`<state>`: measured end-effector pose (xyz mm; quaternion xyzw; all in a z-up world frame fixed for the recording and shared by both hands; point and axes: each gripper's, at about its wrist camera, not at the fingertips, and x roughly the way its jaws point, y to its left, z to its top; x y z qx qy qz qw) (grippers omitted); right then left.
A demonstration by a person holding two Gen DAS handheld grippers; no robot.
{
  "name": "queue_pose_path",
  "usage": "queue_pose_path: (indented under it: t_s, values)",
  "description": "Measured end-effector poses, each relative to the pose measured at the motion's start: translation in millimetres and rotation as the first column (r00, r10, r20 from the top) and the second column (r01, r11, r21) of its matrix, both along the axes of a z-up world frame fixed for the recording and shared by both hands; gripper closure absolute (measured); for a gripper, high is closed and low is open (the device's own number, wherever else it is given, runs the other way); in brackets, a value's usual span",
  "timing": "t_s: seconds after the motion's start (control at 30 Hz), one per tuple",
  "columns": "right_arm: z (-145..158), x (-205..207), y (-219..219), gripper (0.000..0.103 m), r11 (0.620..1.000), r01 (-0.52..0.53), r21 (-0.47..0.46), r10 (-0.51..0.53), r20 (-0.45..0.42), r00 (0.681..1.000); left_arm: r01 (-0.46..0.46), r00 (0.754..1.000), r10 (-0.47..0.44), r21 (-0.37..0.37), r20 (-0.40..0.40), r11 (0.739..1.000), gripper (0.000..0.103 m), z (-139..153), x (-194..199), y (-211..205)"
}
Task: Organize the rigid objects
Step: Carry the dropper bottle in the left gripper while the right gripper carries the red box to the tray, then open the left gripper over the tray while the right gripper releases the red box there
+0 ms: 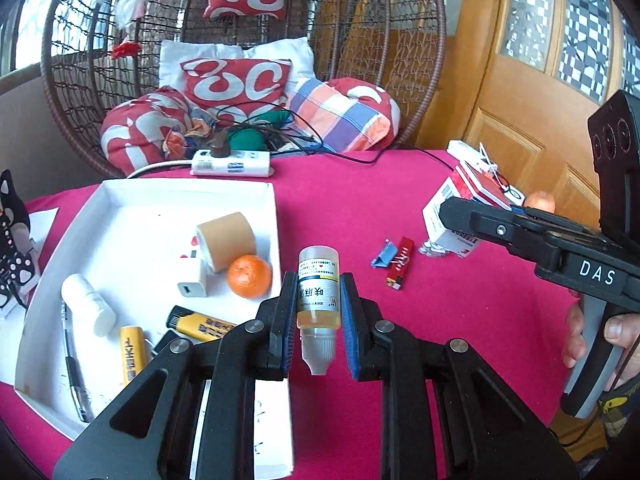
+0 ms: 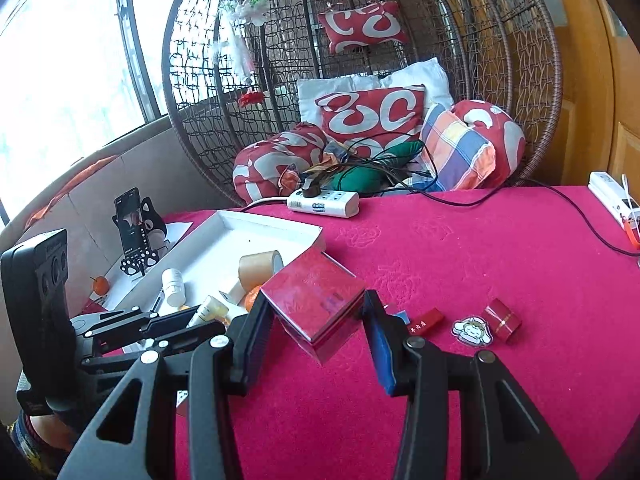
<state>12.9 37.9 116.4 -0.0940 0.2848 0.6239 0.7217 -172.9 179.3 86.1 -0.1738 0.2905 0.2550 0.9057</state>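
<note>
My left gripper (image 1: pixel 319 300) is shut on a small clear bottle (image 1: pixel 319 292) of yellow liquid, held above the pink tablecloth with its white cap toward the camera. Just left of it lies the white tray (image 1: pixel 192 189), holding a tape roll (image 1: pixel 228 240), an orange (image 1: pixel 249 276), a white charger (image 1: pixel 192 285), a white bottle (image 1: pixel 88 304), yellow lighters (image 1: pixel 200 326) and a pen. My right gripper (image 2: pixel 316 320) is shut on a glossy red box (image 2: pixel 316 300), lifted off the cloth to the tray's right. The left wrist view shows this box (image 1: pixel 434 216) from its white side.
On the cloth lie a red lighter (image 1: pixel 400 262), a blue binder clip (image 1: pixel 383 258), a small red box (image 2: pixel 504 320) and a cartoon charm (image 2: pixel 470 330). A power strip (image 2: pixel 324 200) with cables sits at the far edge. A phone on a cat stand (image 2: pixel 132 224) is left of the tray.
</note>
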Motion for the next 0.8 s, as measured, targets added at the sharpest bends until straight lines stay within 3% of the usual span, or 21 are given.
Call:
queue_pose_path:
  t_s: [0.4, 0.57, 0.8]
  values:
    - [6, -39, 49, 0.058, 0.991, -0.130, -0.027, 0.130, 0.015, 0.991, -0.198, 0.979, 0.198, 0.000, 0.039, 0.980, 0.084, 11, -53, 82]
    - [9, -57, 68, 0.058, 0.984, -0.174, -0.037, 0.175, 0.026, 0.984, -0.279, 0.960, 0.279, 0.007, 0.007, 0.960, 0.084, 3, -65, 117]
    - [-6, -82, 105, 0.058, 0.969, -0.228, -0.094, 0.231, 0.021, 0.973, -0.346, 0.938, 0.345, -0.038, -0.042, 0.937, 0.083, -17, -68, 149]
